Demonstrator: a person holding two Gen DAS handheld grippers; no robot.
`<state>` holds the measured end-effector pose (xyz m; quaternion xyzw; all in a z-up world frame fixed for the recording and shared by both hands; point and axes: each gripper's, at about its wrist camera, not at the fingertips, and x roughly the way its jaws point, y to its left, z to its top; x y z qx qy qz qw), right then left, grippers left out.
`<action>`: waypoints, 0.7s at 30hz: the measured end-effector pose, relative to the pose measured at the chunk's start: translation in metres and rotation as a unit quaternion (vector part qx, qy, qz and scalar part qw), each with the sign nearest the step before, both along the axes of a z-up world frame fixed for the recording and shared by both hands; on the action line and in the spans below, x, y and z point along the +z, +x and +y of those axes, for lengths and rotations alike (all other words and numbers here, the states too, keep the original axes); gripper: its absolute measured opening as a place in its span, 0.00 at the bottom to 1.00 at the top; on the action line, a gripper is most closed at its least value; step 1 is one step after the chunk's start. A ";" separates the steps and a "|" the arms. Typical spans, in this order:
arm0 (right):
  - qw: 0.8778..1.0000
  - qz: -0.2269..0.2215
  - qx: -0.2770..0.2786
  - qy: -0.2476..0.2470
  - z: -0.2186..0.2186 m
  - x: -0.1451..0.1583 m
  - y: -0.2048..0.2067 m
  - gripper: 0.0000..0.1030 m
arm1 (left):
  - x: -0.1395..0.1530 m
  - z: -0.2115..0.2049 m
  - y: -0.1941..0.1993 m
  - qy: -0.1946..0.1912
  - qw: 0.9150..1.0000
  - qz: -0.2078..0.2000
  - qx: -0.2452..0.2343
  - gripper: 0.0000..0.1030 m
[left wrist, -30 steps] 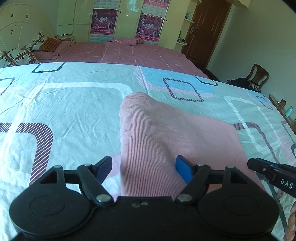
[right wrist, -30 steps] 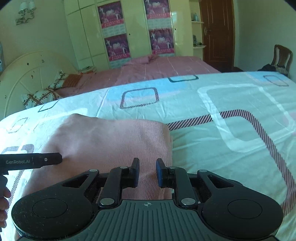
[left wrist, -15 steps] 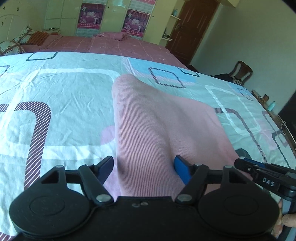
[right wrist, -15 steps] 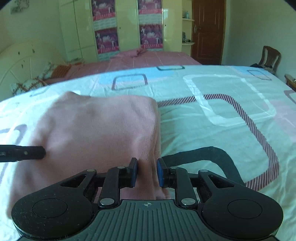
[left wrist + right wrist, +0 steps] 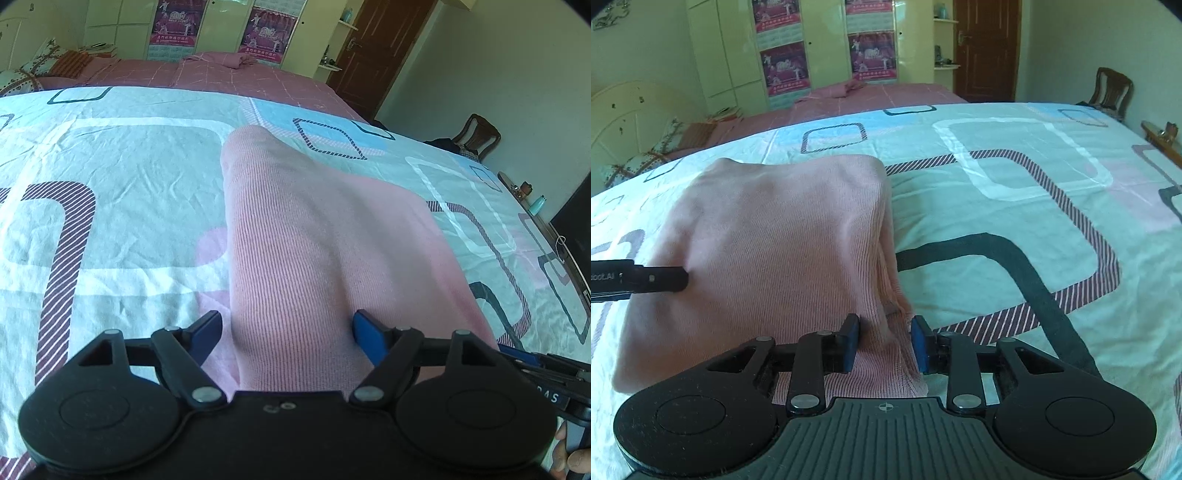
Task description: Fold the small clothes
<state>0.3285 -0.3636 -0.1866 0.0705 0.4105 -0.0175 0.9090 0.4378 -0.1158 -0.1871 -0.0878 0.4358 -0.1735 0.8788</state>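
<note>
A pink ribbed knit garment (image 5: pixel 314 251) lies folded on the patterned bedsheet (image 5: pixel 110 192); it also shows in the right wrist view (image 5: pixel 775 251). My left gripper (image 5: pixel 286 332) is open, its blue fingers spread wide around the garment's near left edge. My right gripper (image 5: pixel 884 343) is open, its jaws a moderate gap apart with the garment's near right corner between them. The left gripper's finger (image 5: pixel 657 278) reaches in from the left in the right wrist view. The right gripper's body (image 5: pixel 543 373) shows at the lower right in the left wrist view.
The bedsheet (image 5: pixel 1015 206) spreads to the right of the garment. A second bed with a pink cover (image 5: pixel 221 74) stands behind. A wooden chair (image 5: pixel 1110 90) and a brown door (image 5: pixel 986 48) are at the far right. Wardrobes with posters (image 5: pixel 783 66) line the back wall.
My right gripper's jaws have opened from nearly shut on the garment's corner. Both grippers have drawn back toward the near edge. The garment lies lower and flatter.
</note>
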 end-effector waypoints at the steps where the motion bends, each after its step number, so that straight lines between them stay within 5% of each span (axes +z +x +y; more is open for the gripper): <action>1: 1.000 0.000 0.003 0.009 -0.003 0.000 0.000 0.42 | 0.001 0.000 0.000 0.000 1.000 0.001 0.002 0.75; 3: 1.000 -0.009 0.004 0.028 -0.008 0.003 -0.001 0.54 | 0.002 -0.002 0.000 0.007 1.000 0.000 0.002 0.76; 21: 0.988 -0.006 0.047 0.145 -0.042 -0.008 0.076 0.65 | -0.003 -0.006 0.034 -0.034 0.999 0.025 0.013 0.80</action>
